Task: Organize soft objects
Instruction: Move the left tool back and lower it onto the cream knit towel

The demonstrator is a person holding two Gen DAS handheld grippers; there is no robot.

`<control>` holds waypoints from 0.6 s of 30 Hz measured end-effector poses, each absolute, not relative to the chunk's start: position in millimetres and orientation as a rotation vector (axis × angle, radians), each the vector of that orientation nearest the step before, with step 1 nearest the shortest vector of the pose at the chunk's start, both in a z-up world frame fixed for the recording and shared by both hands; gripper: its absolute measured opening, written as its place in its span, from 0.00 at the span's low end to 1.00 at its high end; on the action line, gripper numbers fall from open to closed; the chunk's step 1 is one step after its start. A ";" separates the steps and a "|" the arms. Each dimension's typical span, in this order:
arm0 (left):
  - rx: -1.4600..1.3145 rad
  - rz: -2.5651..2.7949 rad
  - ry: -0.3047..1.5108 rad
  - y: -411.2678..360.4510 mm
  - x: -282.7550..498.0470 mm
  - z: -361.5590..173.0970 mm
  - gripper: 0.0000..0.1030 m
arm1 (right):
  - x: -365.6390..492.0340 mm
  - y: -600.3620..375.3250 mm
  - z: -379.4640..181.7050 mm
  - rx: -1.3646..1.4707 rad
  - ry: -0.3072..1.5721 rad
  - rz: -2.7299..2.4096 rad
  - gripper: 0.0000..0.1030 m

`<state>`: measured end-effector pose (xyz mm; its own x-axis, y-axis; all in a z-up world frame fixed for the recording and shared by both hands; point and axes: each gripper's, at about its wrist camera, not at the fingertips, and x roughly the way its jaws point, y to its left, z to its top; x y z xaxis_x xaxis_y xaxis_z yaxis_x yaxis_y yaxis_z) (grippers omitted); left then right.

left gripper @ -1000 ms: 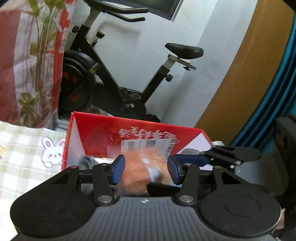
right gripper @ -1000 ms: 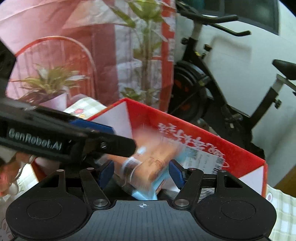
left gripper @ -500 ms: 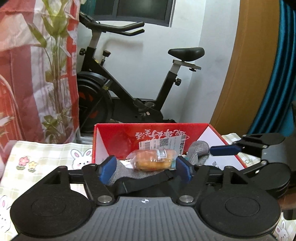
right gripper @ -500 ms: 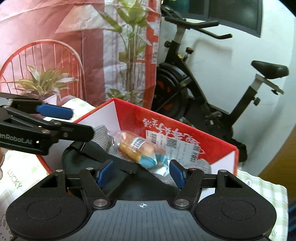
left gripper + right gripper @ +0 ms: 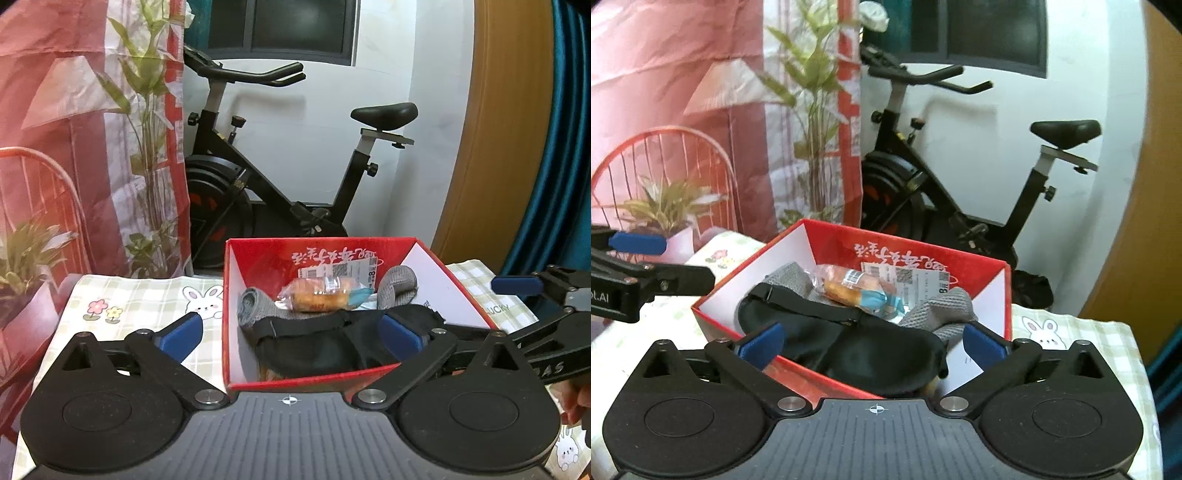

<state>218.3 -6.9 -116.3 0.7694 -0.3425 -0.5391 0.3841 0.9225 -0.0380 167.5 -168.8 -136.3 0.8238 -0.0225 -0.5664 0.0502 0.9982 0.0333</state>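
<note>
From the left wrist view, the left gripper (image 5: 291, 330) has its jaws opening, blue pads wide apart with nothing pressed between them. Past it sits one red box (image 5: 317, 382) on a checked tablecloth (image 5: 140, 295) printed with rabbits and flowers. Inside the box lie four soft things: one black eye mask (image 5: 314, 343) along the near wall, one grey rolled cloth (image 5: 255, 306) at the left wall, one grey folded cloth (image 5: 400, 286) toward the right wall, and one wrapped bread roll (image 5: 321, 295) between the two cloths, toward the far wall. The right gripper (image 5: 543, 306) shows at the tablecloth's right edge, beside the box. One exercise bike (image 5: 280, 192) stands behind.

From the right wrist view, the right gripper (image 5: 871, 345) is likewise opening, pads spread and clamping nothing. The same red box (image 5: 1004, 295) stands ahead, holding the eye mask (image 5: 857, 343) nearest, grey cloth (image 5: 934, 310) behind it, and the bread roll (image 5: 853, 286) on top near the far wall. The left gripper (image 5: 635, 262) reaches in at the left edge, outside the box.
</note>
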 end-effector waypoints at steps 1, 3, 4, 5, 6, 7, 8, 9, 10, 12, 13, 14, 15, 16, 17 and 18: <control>0.076 -0.393 0.568 -4.2 215.1 -116.3 1.00 | 163.0 -169.9 -135.4 0.058 0.594 -0.045 1.00; 0.072 -0.390 0.569 0.9 209.7 -118.5 1.00 | 153.7 -172.1 -135.1 0.076 0.576 -0.061 1.00; 0.070 -0.387 0.571 3.0 207.8 -120.5 1.00 | 149.3 -173.4 -136.5 0.083 0.573 -0.066 1.00; 0.067 -0.384 0.573 6.4 205.6 -123.0 1.00 | 145.4 -174.7 -138.6 0.088 0.573 -0.070 1.00; 0.064 -0.381 0.577 9.4 203.5 -125.8 1.00 | 142.1 -175.4 -141.2 0.093 0.575 -0.073 1.00; 0.062 -0.377 0.582 12.5 201.2 -128.7 1.00 | 139.6 -175.8 -144.9 0.098 0.579 -0.074 1.00; 0.059 -0.373 0.589 16.2 199.9 -132.5 1.00 | 136.0 -176.7 -150.1 0.106 0.583 -0.073 1.00; 0.057 -0.370 0.596 19.8 198.8 -136.6 1.00 | 132.7 -177.4 -155.1 0.113 0.586 -0.071 1.00; 0.055 -0.365 0.606 23.6 198.0 -142.4 1.00 | 129.9 -177.7 -160.4 0.119 0.590 -0.069 1.00; 0.049 -0.354 0.627 29.3 197.8 -152.6 1.00 | 124.1 -177.6 -173.1 0.128 0.596 -0.081 0.99; 0.043 -0.349 0.643 32.9 198.2 -160.3 1.00 | 121.9 -178.1 -180.4 0.138 0.604 -0.087 0.99; 0.040 -0.345 0.655 35.9 198.8 -166.1 1.00 | 119.7 -177.6 -187.8 0.150 0.608 -0.092 0.99; 0.035 -0.338 0.669 39.3 199.4 -173.5 0.99 | 118.0 -178.0 -194.7 0.163 0.612 -0.095 0.96; 0.031 -0.330 0.685 42.4 200.7 -181.2 0.98 | 117.0 -177.8 -202.0 0.175 0.619 -0.094 0.94; 0.025 -0.322 0.704 45.4 202.6 -189.4 0.97 | 116.6 -177.7 -210.6 0.187 0.633 -0.092 0.91; 0.021 -0.315 0.720 48.0 204.2 -195.7 0.96 | 117.2 -176.6 -217.8 0.195 0.647 -0.091 0.88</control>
<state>204.2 48.0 -195.7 0.7069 -0.2765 -0.6511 0.2905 0.9527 -0.0892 117.2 -176.6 -217.8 0.7948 -0.0231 -0.6065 0.1447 0.9777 0.1524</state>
